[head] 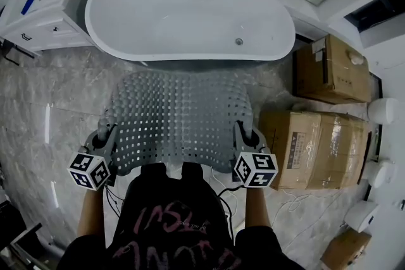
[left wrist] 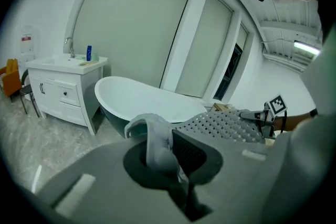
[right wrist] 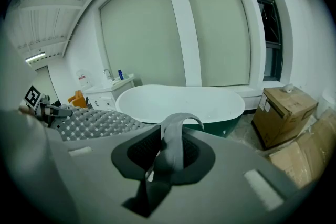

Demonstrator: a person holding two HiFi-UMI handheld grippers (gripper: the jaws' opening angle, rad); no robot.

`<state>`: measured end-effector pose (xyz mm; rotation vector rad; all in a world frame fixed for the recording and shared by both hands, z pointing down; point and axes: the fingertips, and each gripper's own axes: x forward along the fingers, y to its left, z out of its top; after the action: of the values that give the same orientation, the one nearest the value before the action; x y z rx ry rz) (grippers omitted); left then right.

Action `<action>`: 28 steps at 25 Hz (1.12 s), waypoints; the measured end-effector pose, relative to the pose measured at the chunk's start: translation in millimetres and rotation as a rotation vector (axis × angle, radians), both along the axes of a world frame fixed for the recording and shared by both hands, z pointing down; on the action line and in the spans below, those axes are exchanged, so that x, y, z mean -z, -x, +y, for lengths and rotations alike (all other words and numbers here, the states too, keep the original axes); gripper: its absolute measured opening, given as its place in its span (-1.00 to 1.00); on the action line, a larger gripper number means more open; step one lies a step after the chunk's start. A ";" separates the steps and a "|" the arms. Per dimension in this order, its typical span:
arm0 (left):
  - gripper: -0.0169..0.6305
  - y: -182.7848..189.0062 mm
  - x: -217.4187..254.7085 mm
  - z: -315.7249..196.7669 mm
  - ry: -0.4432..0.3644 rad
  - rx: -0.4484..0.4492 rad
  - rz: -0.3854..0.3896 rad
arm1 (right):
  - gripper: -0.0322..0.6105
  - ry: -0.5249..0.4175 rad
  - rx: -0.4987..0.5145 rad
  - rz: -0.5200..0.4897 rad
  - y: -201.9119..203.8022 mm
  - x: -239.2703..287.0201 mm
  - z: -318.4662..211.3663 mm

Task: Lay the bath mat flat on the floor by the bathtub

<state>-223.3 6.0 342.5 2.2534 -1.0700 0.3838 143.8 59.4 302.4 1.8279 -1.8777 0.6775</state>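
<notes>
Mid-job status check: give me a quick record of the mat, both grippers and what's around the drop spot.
bath mat: grey, perforated, held up spread between the grippers, bowed, not yet flat
left gripper: shut on the mat's near left corner
right gripper: shut on its near right corner
bathtub: white, just beyond the mat
floor: marble-look tiles
right side: cardboard boxes
left side: white vanity

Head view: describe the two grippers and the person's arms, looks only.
The left gripper and right gripper are grey; each bears a white cube with black square markers, left cube, right cube. Thin dark cables trail from them. The person wears a black top with pink lettering; the forearms are unsleeved.
</notes>
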 end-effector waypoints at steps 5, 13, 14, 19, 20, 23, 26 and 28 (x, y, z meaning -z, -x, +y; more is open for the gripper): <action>-0.87 0.9 -8.4 -8.7 0.002 -0.043 0.005 | -0.66 0.009 -0.006 0.019 7.7 -3.4 -1.1; -0.87 -0.5 -25.0 -17.2 0.008 -0.089 -0.009 | -0.66 0.037 -0.042 0.016 11.2 -19.0 11.2; -0.87 0.3 -27.6 -18.4 0.009 -0.091 -0.016 | -0.66 0.040 -0.039 0.015 12.4 -21.8 10.5; -0.87 -3.8 -39.4 -19.9 0.015 -0.087 -0.018 | -0.66 0.046 -0.040 0.008 11.8 -33.0 3.9; -0.87 -4.2 -41.6 -20.1 0.018 -0.085 -0.019 | -0.66 0.046 -0.043 0.006 11.8 -35.1 2.0; -0.87 -4.6 -48.9 -22.2 0.026 -0.075 -0.025 | -0.67 0.051 -0.049 -0.002 11.3 -43.8 -3.1; -0.87 -7.0 -55.9 -23.0 0.029 -0.068 -0.033 | -0.67 0.058 -0.049 -0.007 9.9 -51.9 -5.3; -0.87 -6.6 -60.3 -24.4 0.034 -0.067 -0.040 | -0.67 0.061 -0.050 -0.016 11.3 -56.8 -7.0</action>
<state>-216.7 -18.4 402.8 2.2645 -1.0020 0.4731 132.5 52.4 359.2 1.8414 -1.8061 0.7602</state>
